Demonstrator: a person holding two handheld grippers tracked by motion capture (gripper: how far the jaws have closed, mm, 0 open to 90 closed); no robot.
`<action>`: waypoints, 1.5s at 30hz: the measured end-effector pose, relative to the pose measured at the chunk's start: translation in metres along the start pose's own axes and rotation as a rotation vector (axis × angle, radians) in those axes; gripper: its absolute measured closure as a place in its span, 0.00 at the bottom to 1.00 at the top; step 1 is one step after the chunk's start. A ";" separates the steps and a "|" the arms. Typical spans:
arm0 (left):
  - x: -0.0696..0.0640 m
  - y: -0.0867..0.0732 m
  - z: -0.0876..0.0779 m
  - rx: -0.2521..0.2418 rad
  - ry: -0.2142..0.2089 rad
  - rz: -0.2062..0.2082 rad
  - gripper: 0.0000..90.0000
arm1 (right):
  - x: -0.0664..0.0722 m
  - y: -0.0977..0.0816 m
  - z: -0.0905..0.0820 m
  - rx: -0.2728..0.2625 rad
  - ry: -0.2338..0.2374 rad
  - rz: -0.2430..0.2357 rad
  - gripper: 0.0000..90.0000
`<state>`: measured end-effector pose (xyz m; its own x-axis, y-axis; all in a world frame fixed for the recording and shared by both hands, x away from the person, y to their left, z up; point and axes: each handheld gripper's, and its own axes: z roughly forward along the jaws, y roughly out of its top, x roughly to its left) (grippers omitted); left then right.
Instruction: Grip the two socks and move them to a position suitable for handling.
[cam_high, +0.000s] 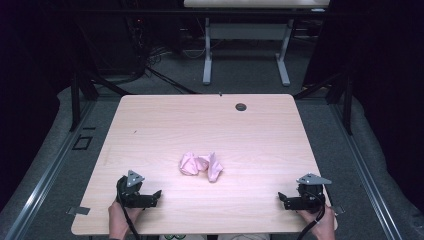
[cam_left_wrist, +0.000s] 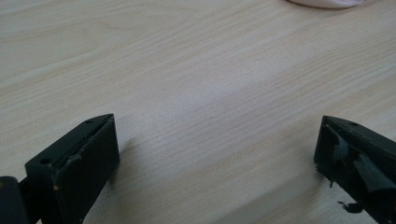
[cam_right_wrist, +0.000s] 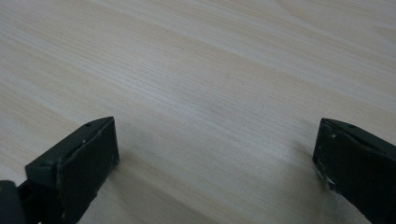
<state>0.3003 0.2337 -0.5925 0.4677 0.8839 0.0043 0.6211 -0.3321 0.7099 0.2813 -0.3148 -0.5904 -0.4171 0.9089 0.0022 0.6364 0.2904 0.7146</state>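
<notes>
1. Nearest, at the bottom edge of the high view, the person's two hands come in; the left hand (cam_high: 120, 220) holds the left gripper (cam_high: 156, 196) and the right hand (cam_high: 322, 225) holds the right gripper (cam_high: 281, 199).
2. Both grippers lie low on the near part of the table (cam_high: 150, 125), one by the near left corner and one by the near right corner, well apart from each other. Their tips point inward, toward the middle of the table.
3. Each gripper carries a grey three-cornered plate on top, and a black cable trails from it back over the hand.
4. In the left gripper view the two black jaws stand wide apart, with nothing between them — only bare light wood of the table (cam_left_wrist: 196, 93).
5. In the right gripper view the jaws are also wide apart and hold nothing; between them is the table surface (cam_right_wrist: 210, 93).
6. Farther in, about at the middle of the table and between the two grippers, lies a crumpled pink cloth (cam_high: 201, 166). It touches neither gripper. A small pale piece of the pink cloth (cam_left_wrist: 327, 3) shows at the top edge of the left gripper view.
7. Near the far edge of the table there is a small round dark hole (cam_high: 241, 106).
8. Behind the table, on the grey floor (cam_high: 240, 75), stands the white frame of another table (cam_high: 207, 55) — its surroundings are dark.
</notes>
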 end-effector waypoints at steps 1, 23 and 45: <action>0.000 0.000 0.000 0.002 -0.002 0.000 0.00 | 0.000 0.000 0.000 0.004 -0.007 0.006 0.00; -0.004 0.000 0.000 -0.002 0.035 -0.034 0.00 | -0.003 0.004 0.004 0.010 -0.018 0.018 0.00; -0.043 0.079 -0.008 -0.092 -0.169 0.028 0.00 | -0.004 0.005 0.005 0.006 -0.034 0.040 0.00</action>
<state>0.3247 0.1722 -0.5312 0.5878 0.8043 -0.0876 0.5497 -0.3176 0.7726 0.2894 -0.3155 -0.5898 -0.3691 0.9294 0.0068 0.6559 0.2553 0.7104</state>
